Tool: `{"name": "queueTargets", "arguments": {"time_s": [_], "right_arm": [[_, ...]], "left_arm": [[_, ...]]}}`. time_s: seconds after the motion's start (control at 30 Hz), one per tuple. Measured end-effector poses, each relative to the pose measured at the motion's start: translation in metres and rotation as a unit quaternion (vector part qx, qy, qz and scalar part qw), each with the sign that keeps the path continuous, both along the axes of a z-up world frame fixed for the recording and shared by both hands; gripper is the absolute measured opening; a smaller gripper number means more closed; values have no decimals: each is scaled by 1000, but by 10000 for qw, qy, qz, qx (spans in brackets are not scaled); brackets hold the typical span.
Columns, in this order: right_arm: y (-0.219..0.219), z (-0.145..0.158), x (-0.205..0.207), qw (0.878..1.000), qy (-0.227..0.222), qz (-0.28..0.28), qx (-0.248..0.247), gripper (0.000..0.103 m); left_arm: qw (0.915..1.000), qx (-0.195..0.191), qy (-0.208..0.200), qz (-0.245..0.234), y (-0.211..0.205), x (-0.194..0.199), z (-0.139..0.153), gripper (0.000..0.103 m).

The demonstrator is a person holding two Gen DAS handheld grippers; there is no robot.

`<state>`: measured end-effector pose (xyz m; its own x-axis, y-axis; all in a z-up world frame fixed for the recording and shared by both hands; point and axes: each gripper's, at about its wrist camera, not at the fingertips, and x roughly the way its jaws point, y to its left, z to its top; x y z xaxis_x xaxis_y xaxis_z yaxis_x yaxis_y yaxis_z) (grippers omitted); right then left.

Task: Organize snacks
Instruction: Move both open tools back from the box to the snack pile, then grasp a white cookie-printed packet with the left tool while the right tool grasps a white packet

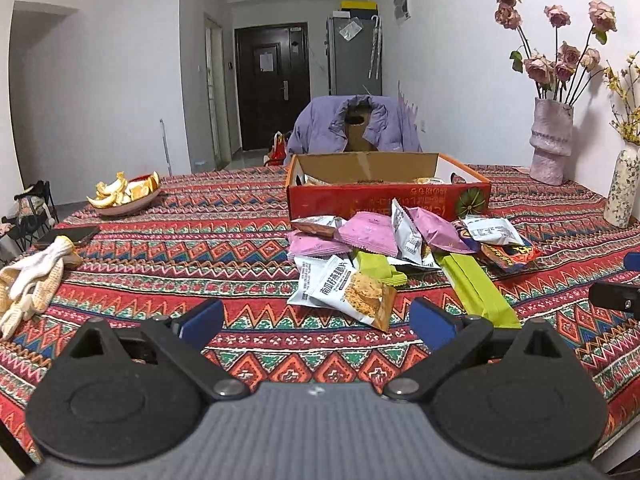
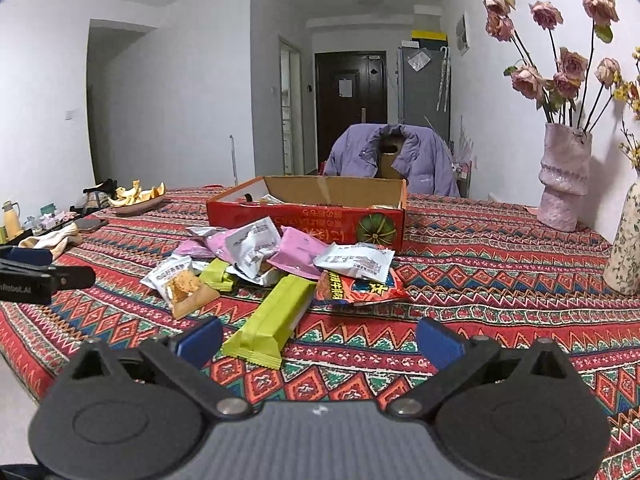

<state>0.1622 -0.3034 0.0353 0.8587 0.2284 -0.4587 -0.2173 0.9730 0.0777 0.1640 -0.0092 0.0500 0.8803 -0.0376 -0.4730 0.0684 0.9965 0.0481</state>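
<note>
A pile of snack packets lies on the patterned tablecloth in front of a red cardboard box (image 1: 384,200) (image 2: 320,220). It holds pink packets (image 1: 368,234) (image 2: 298,256), a white biscuit packet (image 1: 352,292) (image 2: 178,282), green bars (image 1: 476,292) (image 2: 272,316) and a red packet (image 2: 360,290). My left gripper (image 1: 318,322) stands open, low over the cloth, just short of the white biscuit packet. My right gripper (image 2: 320,340) is open too, with the near end of a green bar between its fingers, untouched. A few packets lie inside the box.
A dish of orange peel (image 1: 124,196) sits at the back left, with white gloves (image 1: 32,284) and a phone (image 1: 68,236) near the left edge. Two vases (image 1: 550,144) (image 2: 624,248) stand on the right. A chair draped with a purple jacket (image 1: 352,128) faces the far side.
</note>
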Motion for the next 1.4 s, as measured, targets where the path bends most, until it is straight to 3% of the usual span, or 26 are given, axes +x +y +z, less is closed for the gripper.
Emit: {"name": "queueTargets", "arguments": {"time_s": [0.33, 0.5, 0.73, 0.87, 0.93, 1.03, 1.13, 1.27, 1.4], "right_arm": [[-4, -12, 47, 9992, 328, -230, 38, 103], [-2, -12, 74, 9988, 411, -255, -38, 102], [1, -11, 113, 9987, 454, -203, -102, 100], [4, -15, 145, 9984, 523, -215, -47, 97], [5, -21, 163, 9978, 596, -258, 113, 93], [10, -30, 185, 9967, 679, -384, 239, 92], [18, -42, 199, 9965, 692, -426, 212, 91], [20, -46, 197, 9973, 542, -499, 81, 79], [14, -44, 190, 9972, 563, -499, 9, 68]], "left_arm": [[9994, -30, 264, -213, -10, 50, -5, 101], [9980, 53, 310, -557, -26, 75, -7, 100], [9966, 334, 548, -508, -33, 105, -32, 99], [9930, 388, 831, -742, -40, 119, -49, 99], [9922, 499, 862, -743, -44, 124, -53, 96], [9899, 929, 750, -768, -54, 128, -61, 79], [9876, 1160, 635, -852, -60, 126, -63, 75], [9897, 989, 650, -806, -57, 126, -58, 61], [9908, 812, 715, -818, -52, 125, -55, 55]]}}
